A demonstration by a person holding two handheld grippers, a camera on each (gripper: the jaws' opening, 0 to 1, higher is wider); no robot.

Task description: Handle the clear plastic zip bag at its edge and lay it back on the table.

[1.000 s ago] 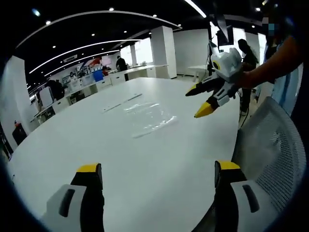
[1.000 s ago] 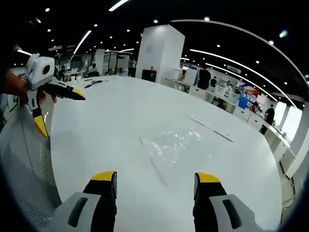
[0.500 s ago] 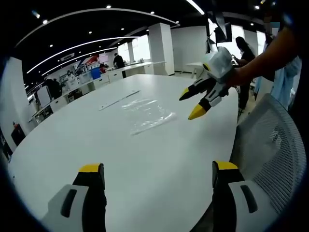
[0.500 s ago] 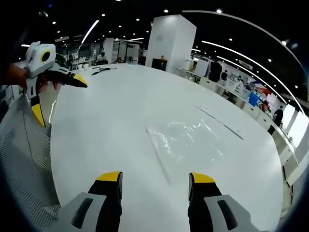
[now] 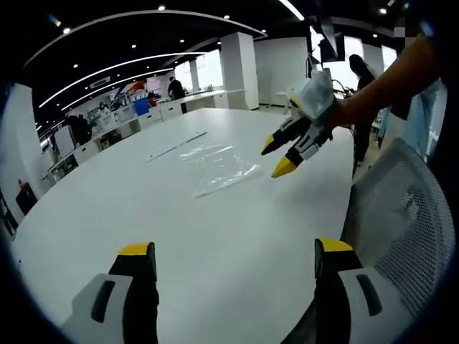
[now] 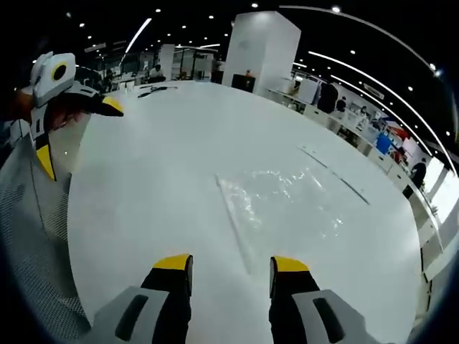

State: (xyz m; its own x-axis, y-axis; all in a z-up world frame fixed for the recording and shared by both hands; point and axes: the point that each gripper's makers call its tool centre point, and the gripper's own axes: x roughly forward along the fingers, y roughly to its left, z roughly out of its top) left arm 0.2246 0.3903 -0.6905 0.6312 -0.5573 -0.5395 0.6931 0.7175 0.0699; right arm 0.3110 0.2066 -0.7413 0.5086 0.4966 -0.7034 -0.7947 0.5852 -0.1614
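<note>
Two grippers are over the white table (image 5: 215, 236), and neither has anything between its jaws — both stand apart and empty. In the left gripper view the clear zip bag (image 5: 217, 166) lies flat on the table surface, well in from the near edge and toward the far side, with a thin strip (image 5: 176, 146) beyond it. The right gripper (image 5: 276, 156) comes into that view from the right, held by a person's hand, its yellow tips angled down and pointing at the bag's right-hand edge, just beside it but apart from it. In the right gripper view the right gripper (image 6: 229, 263) looks straight along the bag (image 6: 280, 204): the bag's straight long edge runs from near the jaw tips away toward the table's middle, so its long axis lies roughly in line with the jaws, and the body of the bag spreads to the right of that line. The left gripper (image 5: 234, 249) is well back near the table's near edge, seen at the left (image 6: 68, 107) beside a mesh chair back (image 6: 32, 236). By my judgement the right gripper is much the nearer — the pinch on the edge falls to it.
</note>
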